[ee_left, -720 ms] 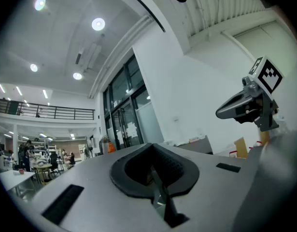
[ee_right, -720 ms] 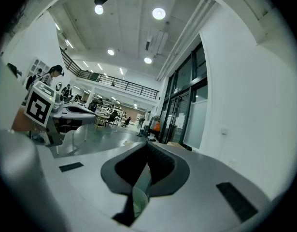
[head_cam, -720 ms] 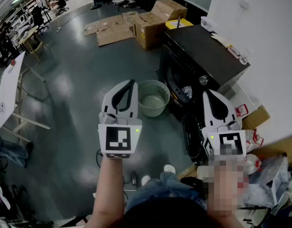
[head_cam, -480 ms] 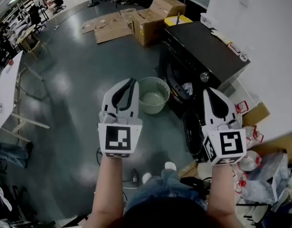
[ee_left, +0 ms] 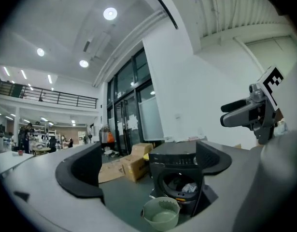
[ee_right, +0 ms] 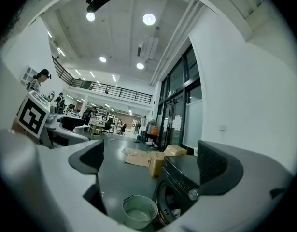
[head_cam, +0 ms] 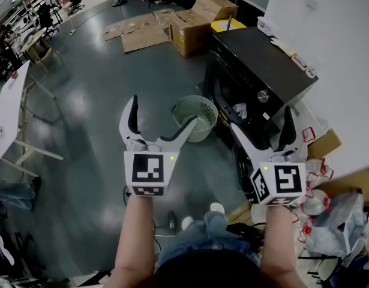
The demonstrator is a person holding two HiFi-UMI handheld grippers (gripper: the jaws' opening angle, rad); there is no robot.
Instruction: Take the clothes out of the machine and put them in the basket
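Observation:
A black front-loading machine (head_cam: 256, 65) stands against the white wall with its door (head_cam: 241, 167) swung open. White clothes (head_cam: 240, 111) lie inside the drum. A pale green basket (head_cam: 202, 99) sits on the floor in front of it, with nothing in it. My left gripper (head_cam: 162, 116) is open and held level above the floor, short of the basket. My right gripper (head_cam: 262, 123) is open too, held over the open door. Both gripper views show the machine (ee_left: 179, 173) (ee_right: 182, 182) and the basket (ee_left: 161, 214) (ee_right: 138, 211) ahead and below, framed by empty jaws.
Cardboard boxes (head_cam: 193, 26) and flattened cardboard (head_cam: 139, 32) lie on the grey floor beyond the machine. Plastic bags and bottles (head_cam: 340, 221) crowd the floor at my right. A white table (head_cam: 10, 113) stands at the left. Small items rest on the machine's top (head_cam: 292, 56).
Both grippers' jaws went from shut to spread wide. The hands stayed at about the same place.

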